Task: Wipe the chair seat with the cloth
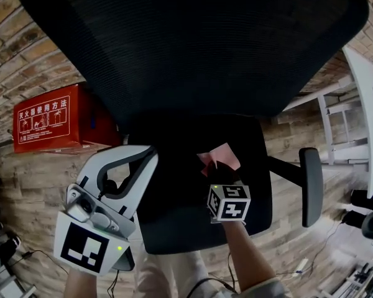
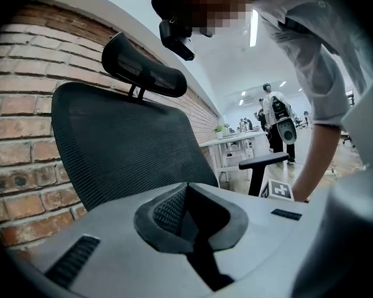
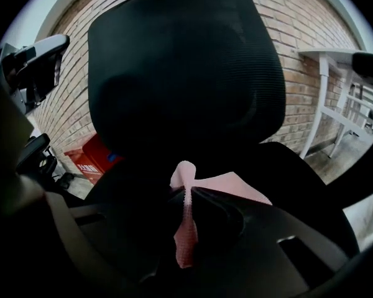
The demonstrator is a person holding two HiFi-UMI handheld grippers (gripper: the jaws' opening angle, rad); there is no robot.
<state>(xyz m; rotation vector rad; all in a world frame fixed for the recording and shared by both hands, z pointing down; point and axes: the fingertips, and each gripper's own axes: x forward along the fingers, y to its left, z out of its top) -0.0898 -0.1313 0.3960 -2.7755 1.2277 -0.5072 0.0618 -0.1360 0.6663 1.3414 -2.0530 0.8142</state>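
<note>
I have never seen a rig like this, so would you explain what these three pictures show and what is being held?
A person holds a two-jaw gripper in each hand; there is no robot arm. One picture looks down from a camera on the person's head; the other two come from cameras riding on the grippers. Below is a black chair seat, its mesh back behind. The right gripper is shut on a pink cloth over the seat. The left gripper, jaws together and empty, hangs at the seat's left edge.
</note>
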